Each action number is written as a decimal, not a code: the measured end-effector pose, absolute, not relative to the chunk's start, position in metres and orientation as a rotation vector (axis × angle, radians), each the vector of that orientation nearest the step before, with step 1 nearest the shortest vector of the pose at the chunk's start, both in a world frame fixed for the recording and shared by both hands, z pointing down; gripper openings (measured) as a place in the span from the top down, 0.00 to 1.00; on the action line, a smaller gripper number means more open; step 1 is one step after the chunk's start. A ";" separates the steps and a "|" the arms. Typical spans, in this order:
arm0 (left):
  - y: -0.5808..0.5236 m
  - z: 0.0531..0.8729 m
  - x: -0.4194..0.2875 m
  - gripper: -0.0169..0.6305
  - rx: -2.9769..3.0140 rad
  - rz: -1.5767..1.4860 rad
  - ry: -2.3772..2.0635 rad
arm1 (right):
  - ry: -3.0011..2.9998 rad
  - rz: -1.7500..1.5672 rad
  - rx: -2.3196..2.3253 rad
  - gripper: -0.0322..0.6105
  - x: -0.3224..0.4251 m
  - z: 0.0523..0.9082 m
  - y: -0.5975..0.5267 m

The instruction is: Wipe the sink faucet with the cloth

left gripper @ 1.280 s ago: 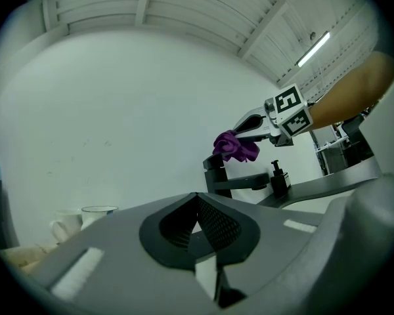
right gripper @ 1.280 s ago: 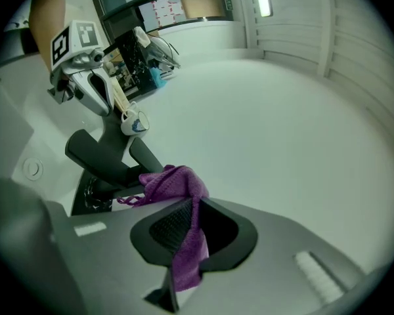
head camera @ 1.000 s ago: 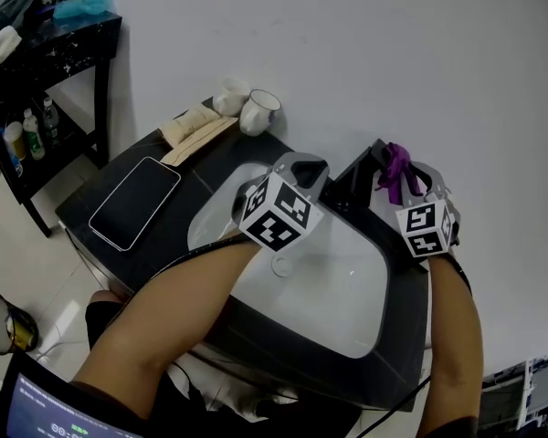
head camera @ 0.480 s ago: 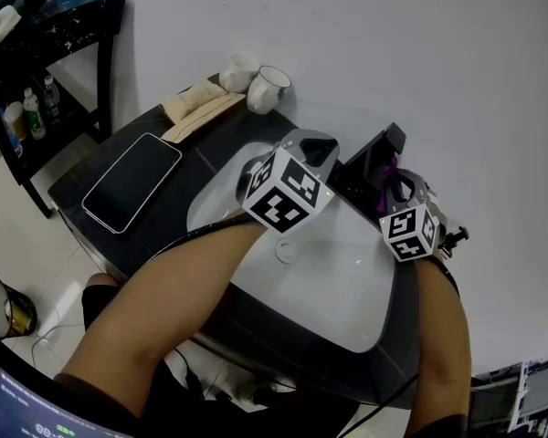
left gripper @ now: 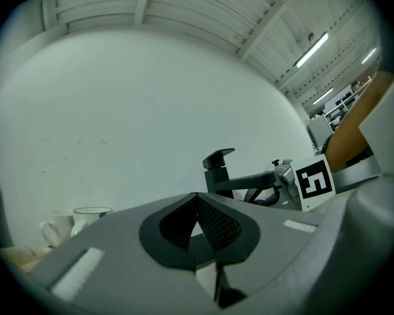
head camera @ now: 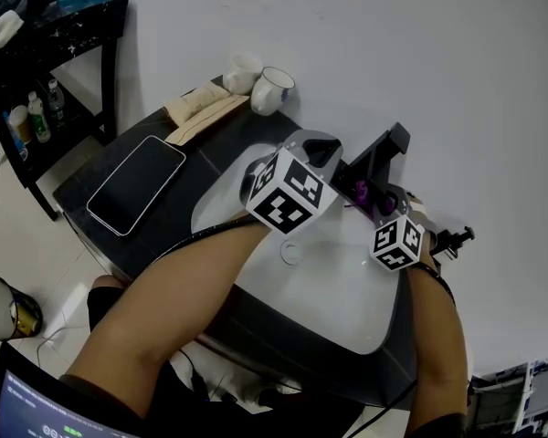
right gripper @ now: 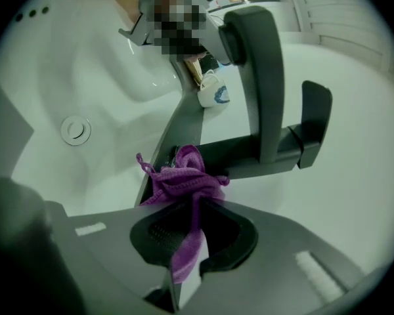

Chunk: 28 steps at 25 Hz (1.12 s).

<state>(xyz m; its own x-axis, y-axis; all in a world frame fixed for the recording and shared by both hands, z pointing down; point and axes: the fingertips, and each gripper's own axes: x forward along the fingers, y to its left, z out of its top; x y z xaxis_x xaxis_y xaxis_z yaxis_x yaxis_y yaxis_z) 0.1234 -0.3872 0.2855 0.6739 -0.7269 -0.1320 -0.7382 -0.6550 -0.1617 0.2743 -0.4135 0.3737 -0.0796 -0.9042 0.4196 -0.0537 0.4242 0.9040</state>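
Starting well left of the faucet (head camera: 375,161), what is sitting on the counter? (DESK)

A dark phone (head camera: 135,185) is lying flat, farthest left of the faucet. A folded towel (head camera: 201,108), a white mug (head camera: 272,89) and a second cup (head camera: 242,73) are standing nearer it, by the wall. What the cups are holding, I cannot tell. (PHOTOGRAPHER)

And the sink (head camera: 340,292)? (DESK)

It is lying directly below the faucet, holding nothing but its drain (head camera: 290,252). (PHOTOGRAPHER)

What are the tongs doing? (DESK)

The left gripper (left gripper: 198,223) is hovering just left of the faucet, its jaws pressing together on nothing. The right gripper (right gripper: 189,227) is sitting at the faucet's right side, its jaws clamping a purple cloth (right gripper: 182,179), and the bunched end is resting against the faucet's black body. (PHOTOGRAPHER)

What is the next stroke turning on? (DESK)

Judging by the right gripper view, the faucet's long arm is running crosswise just ahead of the cloth. The right hand is holding the cloth and is already at the metal, so the wipe is likely calling for a slide along that arm. (PHOTOGRAPHER)
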 end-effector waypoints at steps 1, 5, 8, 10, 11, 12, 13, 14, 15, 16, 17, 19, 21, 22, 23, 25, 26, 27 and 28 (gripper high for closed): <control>-0.387 0.286 0.123 0.95 -2.686 0.083 1.190 | -1.486 -0.888 0.897 0.89 0.274 0.376 -0.414; -0.387 0.286 0.123 0.95 -2.686 0.084 1.189 | -1.497 -0.883 0.918 0.89 0.275 0.372 -0.412; -0.387 0.288 0.122 0.95 -2.686 0.074 1.188 | -1.522 -0.883 0.970 0.89 0.277 0.359 -0.404; -0.388 0.287 0.122 0.95 -2.678 0.076 1.195 | -1.551 -0.893 1.027 0.89 0.277 0.341 -0.394; -0.389 0.285 0.121 0.95 -2.674 0.079 1.198 | -1.566 -0.908 1.056 0.89 0.276 0.330 -0.387; -0.389 0.284 0.121 0.95 -2.670 0.080 1.202 | -1.583 -0.924 1.083 0.89 0.274 0.319 -0.378; -0.388 0.285 0.119 0.95 -2.666 0.078 1.210 | -1.607 -0.936 1.112 0.89 0.270 0.309 -0.367; -0.388 0.285 0.116 0.95 -2.663 0.077 1.220 | -1.643 -0.940 1.143 0.89 0.266 0.299 -0.356; -0.387 0.285 0.112 0.95 -2.660 0.077 1.232 | -1.685 -0.938 1.179 0.89 0.262 0.289 -0.344; -0.385 0.285 0.107 0.95 -2.658 0.082 1.248 | -1.731 -0.933 1.218 0.89 0.259 0.280 -0.332; -0.384 0.284 0.102 0.95 -2.656 0.090 1.266 | -1.779 -0.926 1.256 0.89 0.255 0.271 -0.319; -0.381 0.281 0.089 0.95 -2.648 0.116 1.314 | -1.883 -0.901 1.329 0.89 0.247 0.258 -0.295; -0.382 0.279 0.075 0.95 -2.647 0.156 1.374 | -1.992 -0.850 1.398 0.89 0.239 0.251 -0.278; -0.383 0.279 0.068 0.95 -2.657 0.182 1.405 | -2.046 -0.815 1.431 0.89 0.235 0.250 -0.272; -0.385 0.280 0.062 0.95 -2.675 0.212 1.433 | -2.098 -0.775 1.463 0.89 0.232 0.252 -0.268; -0.388 0.282 0.049 0.95 -2.715 0.283 1.494 | -2.214 -0.674 1.525 0.89 0.221 0.258 -0.261; -0.390 0.282 0.042 0.95 -2.722 0.319 1.531 | -2.273 -0.618 1.551 0.89 0.214 0.261 -0.259; -0.392 0.283 0.034 0.95 -2.715 0.349 1.573 | -2.326 -0.566 1.569 0.89 0.206 0.266 -0.257; -0.394 0.282 0.026 0.95 -2.688 0.366 1.620 | -2.367 -0.520 1.583 0.89 0.197 0.271 -0.258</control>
<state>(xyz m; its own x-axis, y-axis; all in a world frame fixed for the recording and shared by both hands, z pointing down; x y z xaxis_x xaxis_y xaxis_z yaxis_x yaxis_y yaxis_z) 0.0264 -0.3942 0.2817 0.4475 -0.8744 -0.1874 -0.8702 -0.4741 0.1343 0.1970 -0.2577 0.2708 -0.3806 -0.9247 0.0064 -0.8369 0.3475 0.4229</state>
